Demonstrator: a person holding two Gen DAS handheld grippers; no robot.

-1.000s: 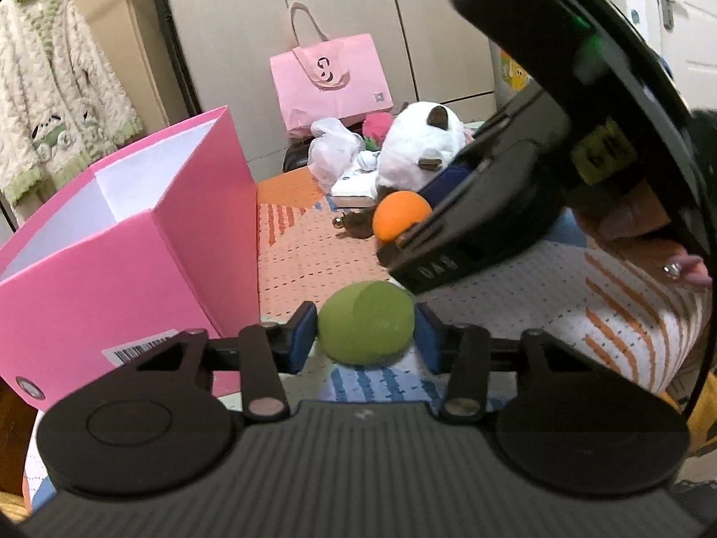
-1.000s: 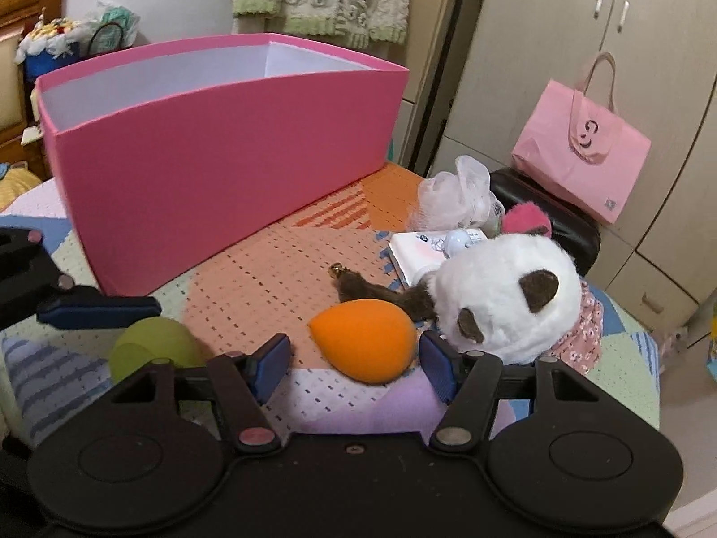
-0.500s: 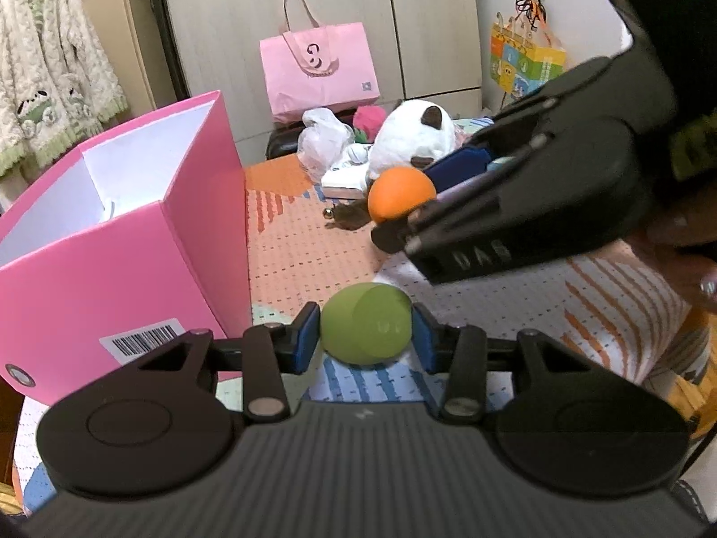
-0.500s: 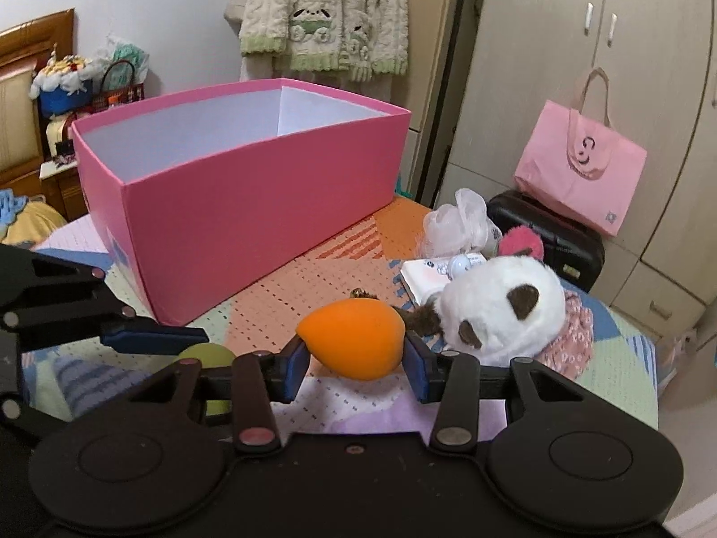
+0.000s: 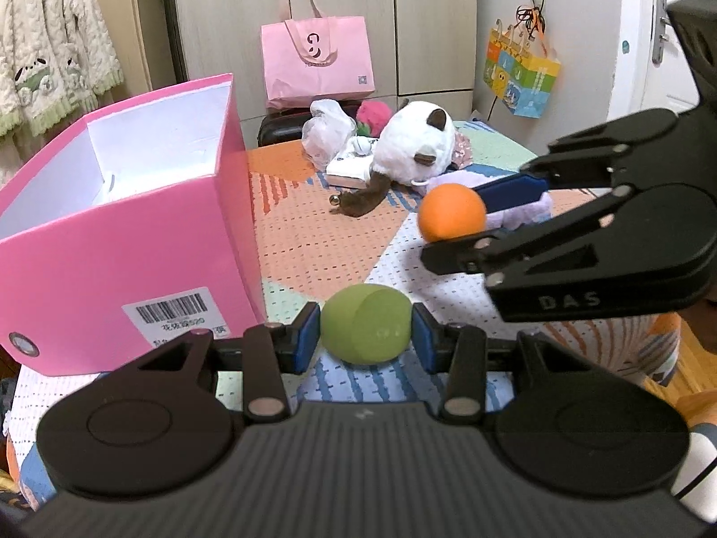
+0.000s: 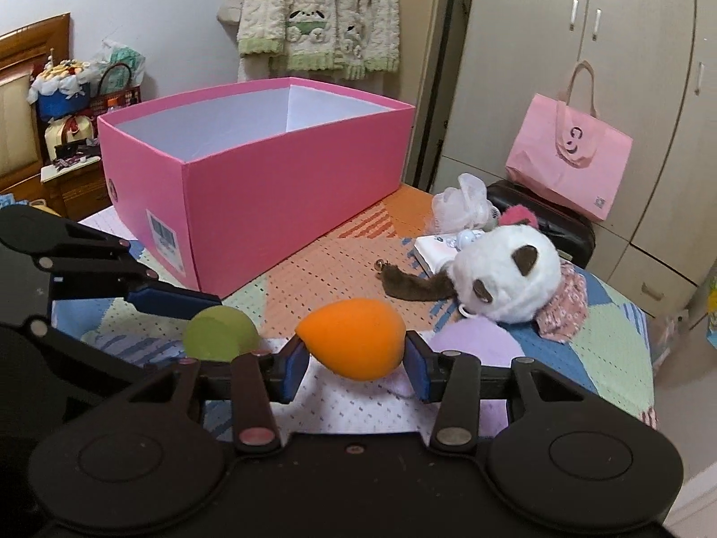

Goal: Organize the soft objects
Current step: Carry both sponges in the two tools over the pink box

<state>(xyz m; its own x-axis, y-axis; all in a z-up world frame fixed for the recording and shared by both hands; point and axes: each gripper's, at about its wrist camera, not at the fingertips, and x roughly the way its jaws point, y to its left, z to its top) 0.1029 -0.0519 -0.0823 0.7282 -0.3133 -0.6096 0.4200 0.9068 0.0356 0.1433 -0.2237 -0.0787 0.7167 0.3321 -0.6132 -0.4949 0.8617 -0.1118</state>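
A: Green foam first: the rounded green sponge (image 5: pixel 365 323) is pinched between the blue pads of the left gripper (image 5: pixel 365 331), lifted above the patchwork quilt (image 5: pixel 313 242), just off the near corner of the open pink cardboard box (image 5: pixel 134 242).

B: And the orange one?

A: The teardrop-shaped orange sponge (image 6: pixel 352 344) is squeezed between the pads of the right gripper (image 6: pixel 354 358), also clear of the quilt, a little farther from the box than the green sponge and beside it.

B: What else lies near the box?

A: Past its far corner, a white panda plush with brown ears (image 6: pixel 506 280) lies on the quilt, one brown limb stretched toward the box. Behind the plush sit a crumpled clear plastic bag (image 6: pixel 461 208) and a pink paper tote bag (image 6: pixel 569 157), well apart from the box.
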